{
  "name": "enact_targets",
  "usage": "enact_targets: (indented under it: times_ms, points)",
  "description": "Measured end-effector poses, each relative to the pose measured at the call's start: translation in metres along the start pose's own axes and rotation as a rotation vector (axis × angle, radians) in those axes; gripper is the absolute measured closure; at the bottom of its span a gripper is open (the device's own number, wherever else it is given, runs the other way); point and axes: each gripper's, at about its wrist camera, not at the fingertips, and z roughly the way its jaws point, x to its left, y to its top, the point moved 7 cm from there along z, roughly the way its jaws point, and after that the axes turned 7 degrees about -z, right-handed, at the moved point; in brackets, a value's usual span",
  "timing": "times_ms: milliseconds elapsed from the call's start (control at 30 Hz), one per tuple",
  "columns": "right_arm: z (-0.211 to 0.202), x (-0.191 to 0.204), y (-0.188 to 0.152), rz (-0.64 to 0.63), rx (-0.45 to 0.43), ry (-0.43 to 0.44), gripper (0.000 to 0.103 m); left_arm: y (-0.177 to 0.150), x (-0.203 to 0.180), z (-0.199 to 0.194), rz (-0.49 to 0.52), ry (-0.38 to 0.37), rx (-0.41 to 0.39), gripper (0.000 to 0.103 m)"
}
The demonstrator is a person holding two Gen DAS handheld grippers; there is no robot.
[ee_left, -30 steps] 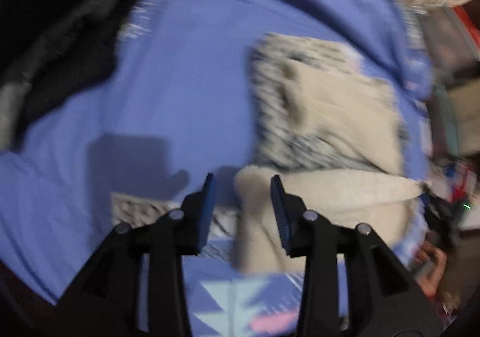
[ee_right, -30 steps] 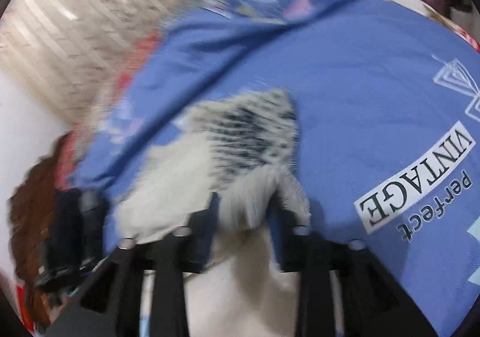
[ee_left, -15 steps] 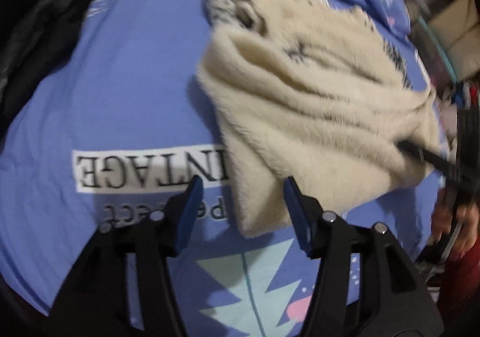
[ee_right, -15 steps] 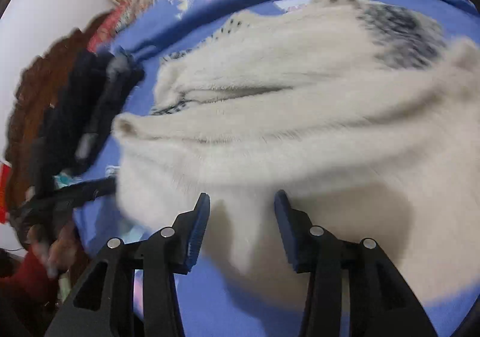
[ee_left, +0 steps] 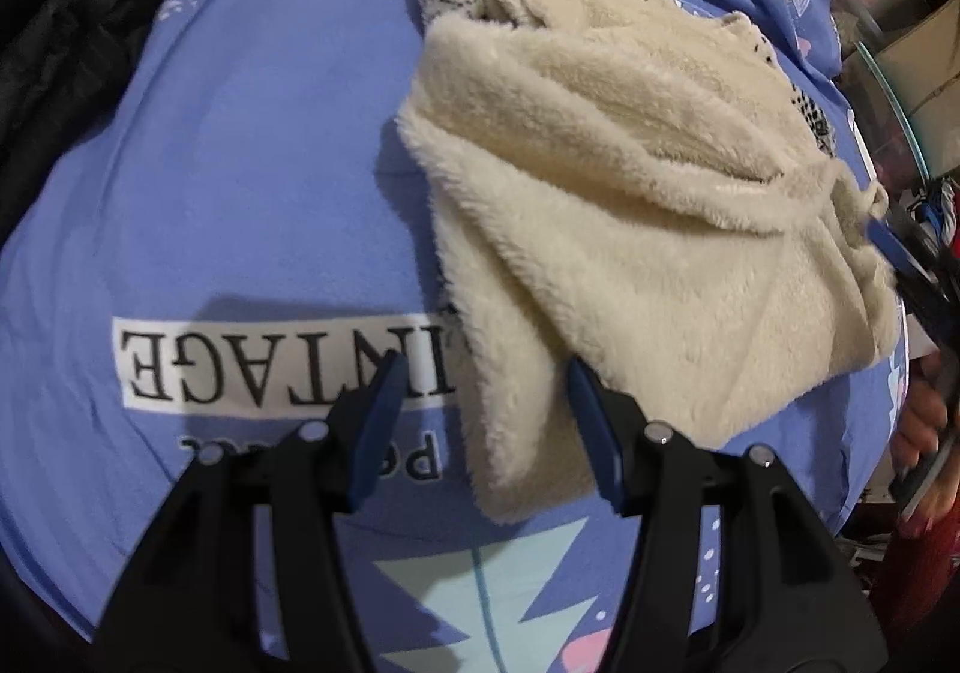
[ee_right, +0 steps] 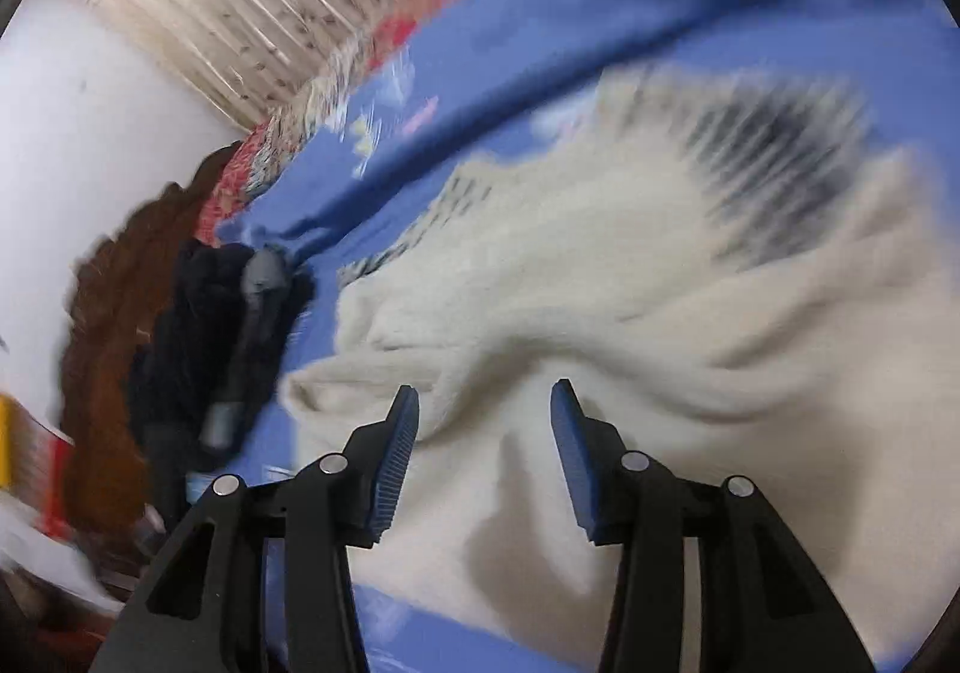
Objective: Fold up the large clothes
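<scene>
A cream fleece garment [ee_left: 630, 229] with a black-and-white knit pattern at its far end lies folded on a blue bedsheet [ee_left: 240, 145] printed "VINTAGE". My left gripper [ee_left: 483, 373] stands open over the garment's near corner; the fabric lies between the fingers and the pads do not press it. A blue pad of my right gripper [ee_left: 894, 247] shows at the garment's right corner. In the blurred right wrist view, my right gripper [ee_right: 485, 394] is open just above the fleece [ee_right: 600, 313], holding nothing. The left gripper's dark body [ee_right: 252, 325] shows at the left.
A dark grey and black garment [ee_left: 66, 49] lies at the sheet's upper left. A glass tabletop edge [ee_left: 888, 91] and boxes stand to the right, with a person's hand [ee_left: 924, 421] below. A brown fuzzy cloth [ee_right: 108, 349] and pale planks [ee_right: 240, 1] lie beyond the bed.
A second ago both grippers pinched the fleece's edge. Both have let go, leaving the garment folded on the sheet. The right gripper is still swinging, blurring its view.
</scene>
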Motion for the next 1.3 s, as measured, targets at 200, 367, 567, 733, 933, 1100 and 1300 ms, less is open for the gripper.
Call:
enact_targets:
  times_ms: [200, 367, 567, 733, 933, 1100, 1300]
  points:
    - [-0.082, -0.089, -0.030, 0.089, -0.139, -0.341, 0.019, -0.001, -0.005, 0.005, -0.002, 0.002, 0.002, 0.058]
    - [-0.056, -0.118, -0.063, 0.199, 0.013, -0.237, 0.034, -0.001, -0.015, -0.004, 0.001, -0.011, 0.028, 0.093]
    - [-0.130, -0.080, -0.030, 0.160, -0.141, -0.249, 0.074, 0.005, -0.025, -0.066, -0.006, -0.099, 0.025, 0.097]
    - [-0.189, -0.065, -0.052, 0.152, -0.150, -0.230, 0.074, -0.010, -0.021, -0.104, 0.017, -0.098, 0.009, 0.097]
    - [-0.187, -0.085, -0.123, 0.240, -0.048, -0.321, 0.074, -0.061, -0.001, -0.086, 0.036, -0.016, 0.069, 0.097]
    - [-0.170, -0.099, -0.136, 0.308, -0.048, -0.288, 0.070, -0.081, 0.018, -0.047, 0.060, 0.132, 0.142, 0.090]
    - [-0.132, -0.103, -0.088, 0.237, -0.079, -0.240, 0.016, -0.034, 0.024, -0.062, -0.030, 0.036, 0.042, 0.051]
